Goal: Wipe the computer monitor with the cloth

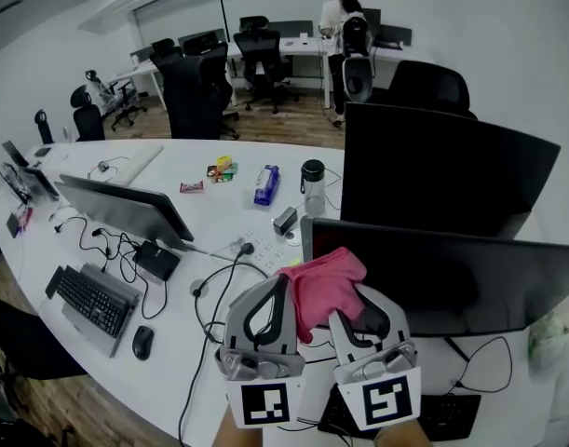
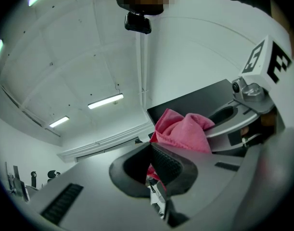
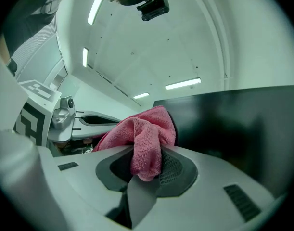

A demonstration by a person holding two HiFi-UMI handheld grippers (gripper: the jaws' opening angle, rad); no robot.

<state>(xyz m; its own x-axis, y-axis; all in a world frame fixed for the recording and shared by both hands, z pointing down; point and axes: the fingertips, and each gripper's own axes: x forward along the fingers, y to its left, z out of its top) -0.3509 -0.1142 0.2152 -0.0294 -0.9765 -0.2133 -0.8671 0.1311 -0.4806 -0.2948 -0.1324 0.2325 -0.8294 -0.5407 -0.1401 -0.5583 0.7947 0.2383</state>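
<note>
A pink cloth [image 1: 323, 285] hangs bunched between my two grippers, just in front of the near black monitor [image 1: 452, 273]. My left gripper [image 1: 282, 291] is shut on the cloth's left end, and a strip of pink shows between its jaws in the left gripper view [image 2: 154, 168]. My right gripper [image 1: 347, 307] is shut on the other end. In the right gripper view the cloth [image 3: 146, 141] folds down into that gripper [image 3: 147, 166]. Both grippers point upward toward the ceiling. The monitor's dark edge [image 3: 233, 124] rises right behind the cloth [image 2: 184, 131].
A second black monitor [image 1: 438, 170] stands behind the near one, and a keyboard [image 1: 452, 417] lies under it. A water bottle [image 1: 313, 184], a power strip and cables [image 1: 223, 291] lie on the white desk. At left are another monitor [image 1: 126, 208], keyboard [image 1: 93, 301] and mouse [image 1: 142, 341]. A person [image 1: 338, 26] stands far back.
</note>
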